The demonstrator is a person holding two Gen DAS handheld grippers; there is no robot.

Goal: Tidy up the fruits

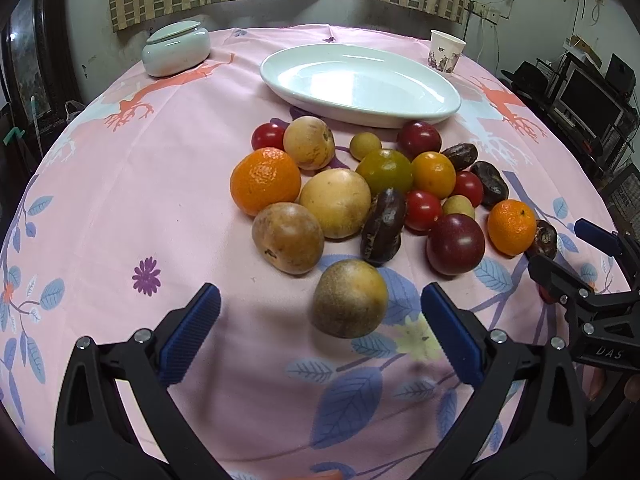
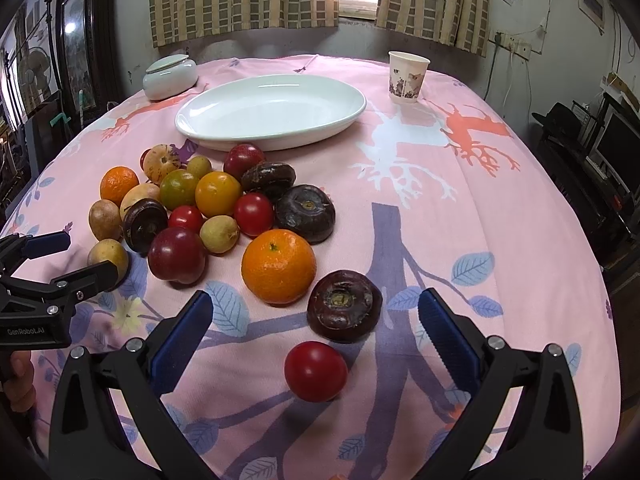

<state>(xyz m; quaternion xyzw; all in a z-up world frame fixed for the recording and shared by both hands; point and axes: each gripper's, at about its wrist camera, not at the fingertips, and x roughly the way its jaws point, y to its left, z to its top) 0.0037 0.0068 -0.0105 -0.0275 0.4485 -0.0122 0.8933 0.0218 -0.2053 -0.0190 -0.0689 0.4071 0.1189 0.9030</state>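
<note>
A pile of mixed fruit lies on the pink tablecloth in front of an empty white oval plate (image 1: 360, 80) (image 2: 272, 110). My left gripper (image 1: 320, 320) is open, low over the cloth, with a brownish-yellow round fruit (image 1: 350, 298) between its blue pads, not touching them. My right gripper (image 2: 314, 320) is open too; a small red tomato (image 2: 315, 370) and a dark purple water chestnut (image 2: 344, 306) lie between its fingers, with an orange tangerine (image 2: 279, 266) just beyond. The right gripper (image 1: 568, 252) shows at the right edge of the left wrist view, and the left gripper (image 2: 76, 256) at the left edge of the right wrist view.
A pale green lidded jar (image 1: 176, 50) (image 2: 170, 74) stands at the back left. A paper cup (image 1: 447, 52) (image 2: 407, 76) stands at the back right. The round table drops off on all sides; dark furniture and shelves of electronics (image 2: 608, 148) sit to the right.
</note>
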